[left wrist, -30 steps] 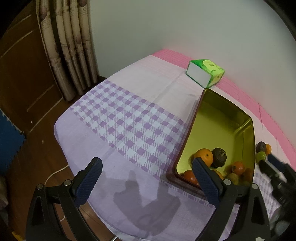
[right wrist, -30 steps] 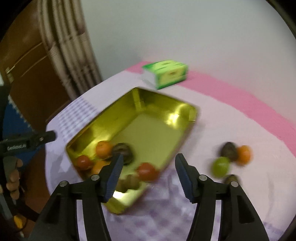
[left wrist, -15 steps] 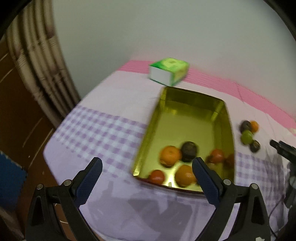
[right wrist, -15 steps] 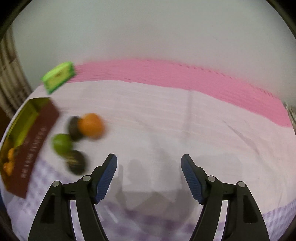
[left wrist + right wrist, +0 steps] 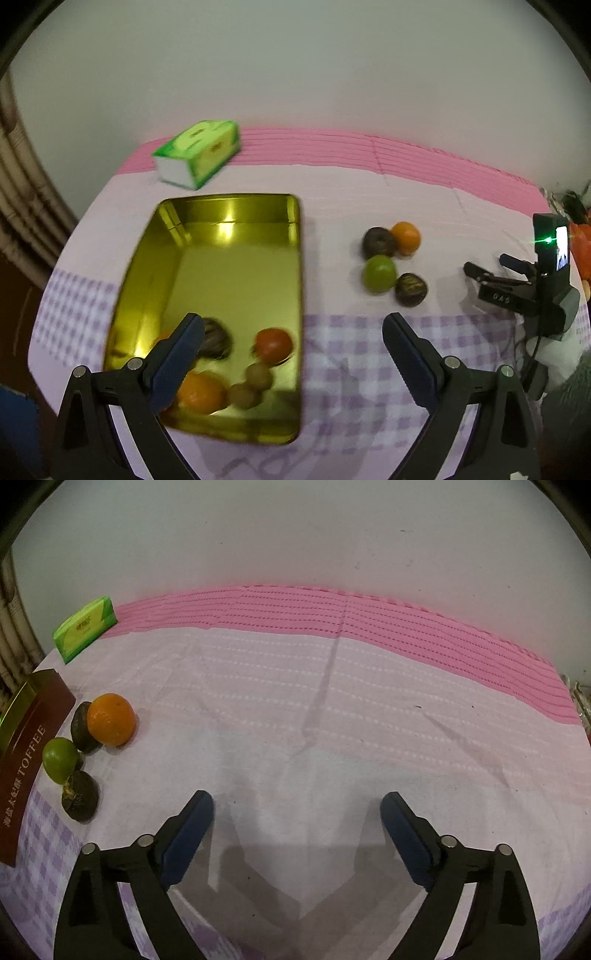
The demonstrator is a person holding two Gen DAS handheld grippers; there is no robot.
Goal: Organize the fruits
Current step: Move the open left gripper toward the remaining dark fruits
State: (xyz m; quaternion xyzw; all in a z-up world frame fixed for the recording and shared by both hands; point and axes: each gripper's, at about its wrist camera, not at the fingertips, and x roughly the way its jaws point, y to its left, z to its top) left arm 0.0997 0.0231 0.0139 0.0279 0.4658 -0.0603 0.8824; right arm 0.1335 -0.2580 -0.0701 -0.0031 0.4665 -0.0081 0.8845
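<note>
The right tool (image 5: pixel 297 823) is opening its jaws wide with nothing between them, hanging over a bare part of the cloth-covered surface (image 5: pixel 332 720). The left tool (image 5: pixel 291 350) is spread wide and empty too, hanging over the near end of the gold tin (image 5: pixel 236 206), where an orange (image 5: pixel 201 393), a red fruit (image 5: pixel 273 345) and some small ones are lying. Four more fruits are sitting in a bunch on the cloth just right of the tin: an orange one (image 5: pixel 110 719), a green one (image 5: pixel 60 760) and two dark ones (image 5: pixel 79 795), with a green box (image 5: pixel 85 627) far behind.
</note>
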